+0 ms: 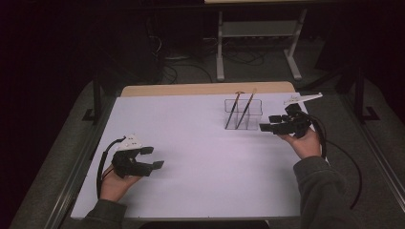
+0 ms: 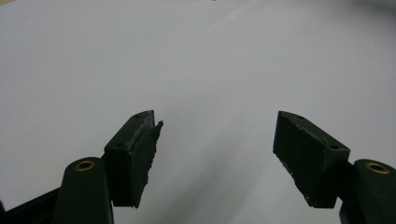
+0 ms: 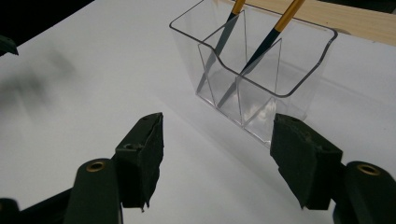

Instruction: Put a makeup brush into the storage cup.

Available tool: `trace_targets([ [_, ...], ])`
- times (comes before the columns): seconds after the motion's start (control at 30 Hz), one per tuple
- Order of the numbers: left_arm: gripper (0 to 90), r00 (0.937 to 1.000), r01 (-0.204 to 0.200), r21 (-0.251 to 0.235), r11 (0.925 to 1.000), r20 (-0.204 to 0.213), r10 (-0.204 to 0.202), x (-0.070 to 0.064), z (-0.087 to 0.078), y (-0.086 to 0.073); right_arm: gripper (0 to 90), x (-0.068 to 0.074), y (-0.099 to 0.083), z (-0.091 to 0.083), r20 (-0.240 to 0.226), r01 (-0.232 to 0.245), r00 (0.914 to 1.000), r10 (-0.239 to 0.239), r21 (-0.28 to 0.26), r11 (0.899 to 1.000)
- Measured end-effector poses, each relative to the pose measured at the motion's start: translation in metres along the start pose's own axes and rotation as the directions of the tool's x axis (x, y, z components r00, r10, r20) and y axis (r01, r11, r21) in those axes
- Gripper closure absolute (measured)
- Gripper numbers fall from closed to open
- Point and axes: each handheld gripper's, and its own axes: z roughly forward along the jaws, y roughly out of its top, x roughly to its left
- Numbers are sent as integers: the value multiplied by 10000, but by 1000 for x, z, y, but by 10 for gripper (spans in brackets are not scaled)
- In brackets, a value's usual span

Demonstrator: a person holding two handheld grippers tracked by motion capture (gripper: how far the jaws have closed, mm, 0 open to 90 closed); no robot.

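The high view looks forward and down from above the person's side, taking in the whole table (image 1: pixel 191 143) from some way off. The left gripper view sits low, close over bare table surface. The right gripper view sits close to the clear holder (image 3: pixel 261 79), at upper right of its frame; the high view shares that holder (image 1: pixel 243 114), right of centre.

A dim lab or recording room: a white-topped desk (image 1: pixel 191 143) on grey carpet (image 1: pixel 267 67), loose cables (image 1: pixel 167 71), a metal stand (image 1: pixel 258 33) behind.
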Motion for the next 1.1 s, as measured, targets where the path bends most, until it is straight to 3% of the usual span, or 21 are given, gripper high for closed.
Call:
trace_targets([
  [1.1, 248, 9995, 247, -123, 9996, -182, -249, 1, -3, -4, 295, 21, -36, 1, -30, 321, 9995, -322, -272, 9991],
])
